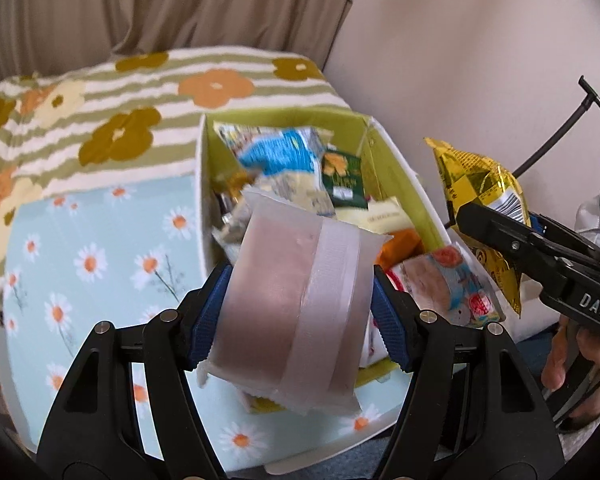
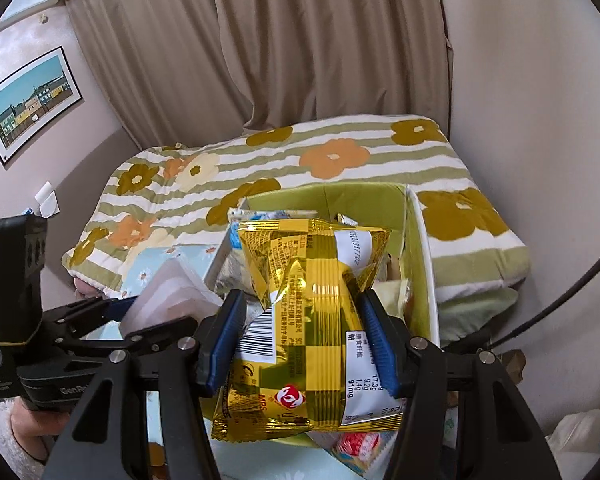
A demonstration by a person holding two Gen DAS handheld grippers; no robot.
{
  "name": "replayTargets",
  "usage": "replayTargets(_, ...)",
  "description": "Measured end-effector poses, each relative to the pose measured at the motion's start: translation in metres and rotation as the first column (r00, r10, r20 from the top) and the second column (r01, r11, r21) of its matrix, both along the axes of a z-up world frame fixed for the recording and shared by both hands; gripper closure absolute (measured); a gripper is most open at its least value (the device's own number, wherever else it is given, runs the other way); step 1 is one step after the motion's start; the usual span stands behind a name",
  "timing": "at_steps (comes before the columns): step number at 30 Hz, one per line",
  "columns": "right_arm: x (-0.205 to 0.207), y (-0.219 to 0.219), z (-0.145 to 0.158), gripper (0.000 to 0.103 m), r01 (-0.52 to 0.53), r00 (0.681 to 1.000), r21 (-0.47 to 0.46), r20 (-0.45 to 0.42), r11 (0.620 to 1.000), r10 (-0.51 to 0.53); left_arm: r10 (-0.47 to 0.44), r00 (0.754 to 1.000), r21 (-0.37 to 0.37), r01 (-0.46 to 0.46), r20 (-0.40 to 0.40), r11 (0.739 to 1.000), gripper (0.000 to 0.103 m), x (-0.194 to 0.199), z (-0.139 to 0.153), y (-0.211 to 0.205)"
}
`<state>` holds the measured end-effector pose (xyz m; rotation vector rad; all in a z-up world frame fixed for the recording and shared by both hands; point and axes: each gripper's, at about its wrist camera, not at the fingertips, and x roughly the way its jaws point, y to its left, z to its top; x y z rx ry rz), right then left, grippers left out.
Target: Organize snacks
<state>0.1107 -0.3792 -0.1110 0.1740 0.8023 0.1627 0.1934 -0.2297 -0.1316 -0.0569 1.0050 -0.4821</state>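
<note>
Left wrist view: left tool [image 1: 300, 312] clamps frosted packet [image 1: 296, 300]; right tool [image 2: 300, 344] clamps gold packet [image 2: 312, 320].

Black gripper [image 1: 298, 316] frames, blue ribbed pads [image 2: 228, 340], silver screws.

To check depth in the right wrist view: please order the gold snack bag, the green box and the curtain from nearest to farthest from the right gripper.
1. gold snack bag: clamped in the right gripper.
2. green box: just ahead, behind the bag.
3. curtain: far back, beyond the bed.
</note>
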Motion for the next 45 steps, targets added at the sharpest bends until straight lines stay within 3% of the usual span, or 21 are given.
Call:
replayTargets(1, -0.001, -0.002, -0.001, 0.049, 0.002, 1.000, 0.001, -0.002, 1.000, -0.002, -0.005, 1.000, -0.011, 0.005, -0.013, 1.000, 0.035, 0.000, -0.004, -0.001)
replayTargets(3, -0.003, -0.004, -0.003, 0.049, 0.001, 1.000, 0.005, -0.009, 1.000, -0.001, -0.005, 1.000, -0.007, 0.005, -0.009, 1.000, 0.011, -0.002, -0.007, 0.001)
replayTargets(5, -0.006, -0.004, -0.005, 0.049, -0.002, 1.000, 0.007, -0.016, 1.000, 0.002, 0.007, 1.000, 0.014, -0.007, 0.019, 1.000, 0.005, -0.006, -0.005, 0.003)
replayTargets(20, 0.011, 0.023, -0.020, 0.045, -0.058, 0.996, 0.050, -0.064, 0.997, 0.061, 0.079, 0.996, 0.048, -0.081, 0.034, 0.996, 0.005, -0.018, 0.004, 0.049)
replayTargets(22, 0.011, 0.027, -0.022, 0.025, -0.047, 0.996, 0.058, -0.069, 0.997, 0.051, 0.085, 0.996, 0.060, -0.087, 0.039, 0.994, 0.005, -0.021, 0.004, 0.053)
replayTargets(23, 0.009, 0.027, -0.023, 0.008, -0.034, 0.997, 0.058, -0.065, 0.998, 0.038, 0.088, 0.995, 0.065, -0.091, 0.041, 0.994, 0.005, -0.023, 0.004, 0.055)
replayTargets(24, 0.006, 0.026, -0.023, 0.002, -0.019, 0.998, 0.054, -0.056, 0.998, 0.022, 0.092, 0.995, 0.071, -0.095, 0.043, 0.993, 0.005, -0.026, 0.004, 0.058)
replayTargets(34, -0.023, 0.031, -0.010, 0.002, 0.065, 0.997, 0.001, -0.042, 0.998, -0.064, 0.112, 0.991, 0.057, -0.117, 0.075, 0.992, 0.005, -0.053, 0.019, 0.090)
replayTargets(41, -0.071, 0.053, 0.044, 0.002, 0.090, 0.991, -0.073, 0.103, 0.993, -0.082, 0.131, 0.971, 0.027, -0.139, 0.199, 0.990, 0.005, -0.087, 0.067, 0.115)
replayTargets(45, -0.107, 0.070, 0.070, 0.002, 0.110, 0.978, -0.114, 0.192, 0.987, -0.087, 0.165, 0.940, 0.004, -0.174, 0.300, 0.985, 0.005, -0.119, 0.100, 0.133)
